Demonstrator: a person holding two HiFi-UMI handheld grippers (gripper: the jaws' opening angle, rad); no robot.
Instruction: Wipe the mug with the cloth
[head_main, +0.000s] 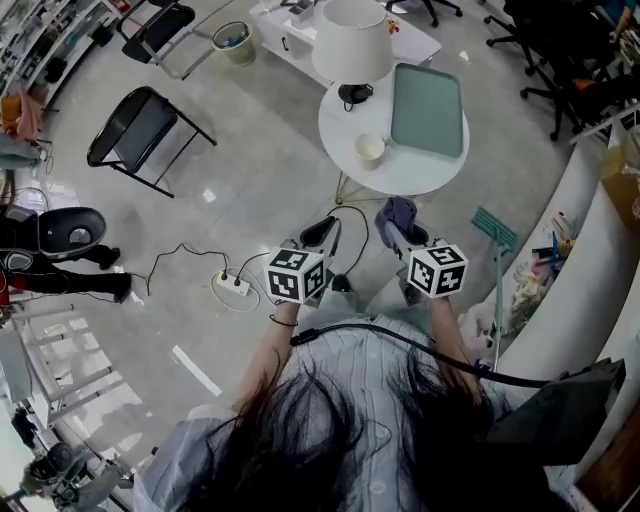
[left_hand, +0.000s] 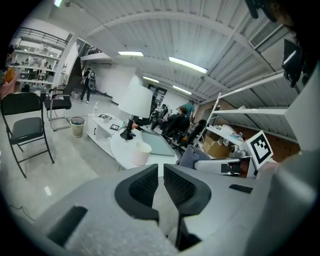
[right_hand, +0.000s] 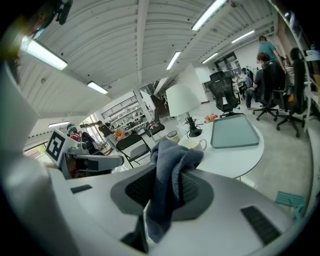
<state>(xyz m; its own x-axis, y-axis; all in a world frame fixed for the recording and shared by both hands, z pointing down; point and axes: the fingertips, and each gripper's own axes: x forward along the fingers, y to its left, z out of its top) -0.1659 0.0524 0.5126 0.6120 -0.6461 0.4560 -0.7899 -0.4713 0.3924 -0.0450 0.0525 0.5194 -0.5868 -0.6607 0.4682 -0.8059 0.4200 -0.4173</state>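
The right gripper (right_hand: 166, 189) pinches a blue-grey cloth (right_hand: 172, 165) between its jaws. The cloth bunches above the pads and trails below them, so a loose wad is free for rubbing. The left gripper (left_hand: 161, 174) has its jaws drawn almost together with nothing between them, probably kept free to steady or lift the mug (head_main: 369, 150).

In the head view both grippers sit at the frame's centre, held side by side and pointing toward the round white table (head_main: 345, 130) in the upper centre, well short of it. The mug stands on that table's near side, below the table lamp (head_main: 352, 45) and left of the green tray (head_main: 427, 108), untouched. Wiping looks not yet begun.
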